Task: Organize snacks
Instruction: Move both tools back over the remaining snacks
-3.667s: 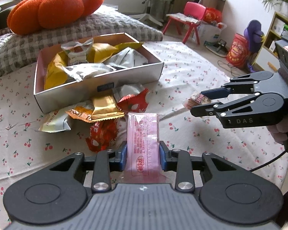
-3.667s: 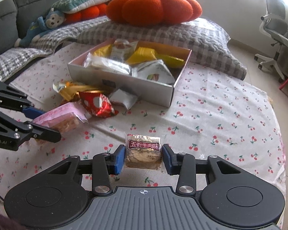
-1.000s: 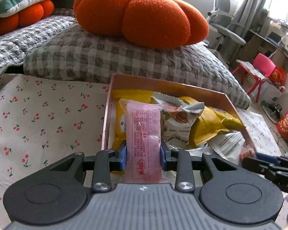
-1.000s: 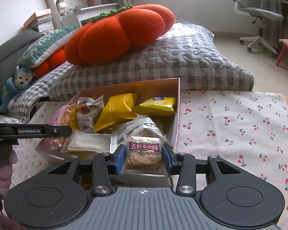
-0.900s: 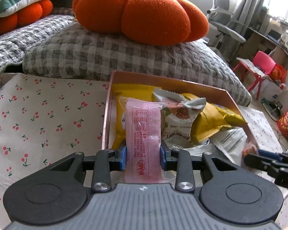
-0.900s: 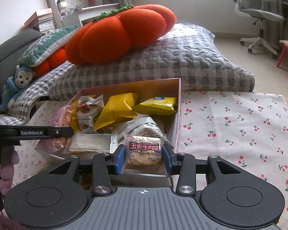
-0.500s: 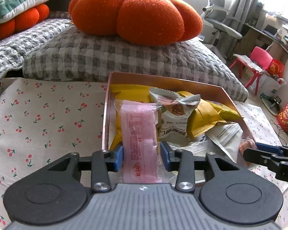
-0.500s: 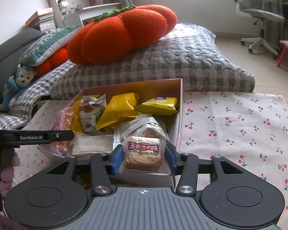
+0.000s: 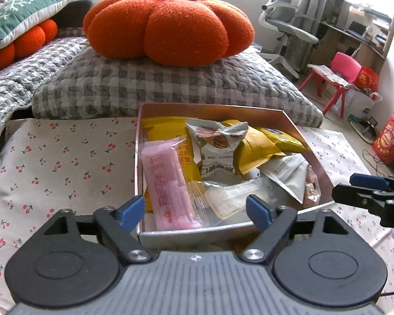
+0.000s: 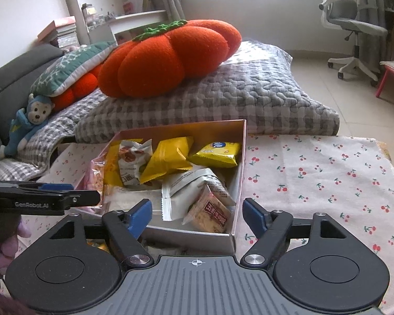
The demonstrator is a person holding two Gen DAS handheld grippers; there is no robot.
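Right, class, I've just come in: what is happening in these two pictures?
A person is tidying snacks into a box on a cherry-print cloth, with a gripper in each hand. The left gripper has just been opening and has let go of a pink snack packet, which now lies in the box. The right gripper has likewise just been opening, and its brown-labelled biscuit packet rests in the box's near corner. Both grippers are empty.

Glossy plastic wrappers fill the smooth cardboard box [image 9: 315, 157]; the cherry-print cloth [image 9: 65, 157] is matt, the far orange pumpkin cushion [image 9: 168, 26] fuzzy, the checked quilt [image 9: 144, 84] puckered
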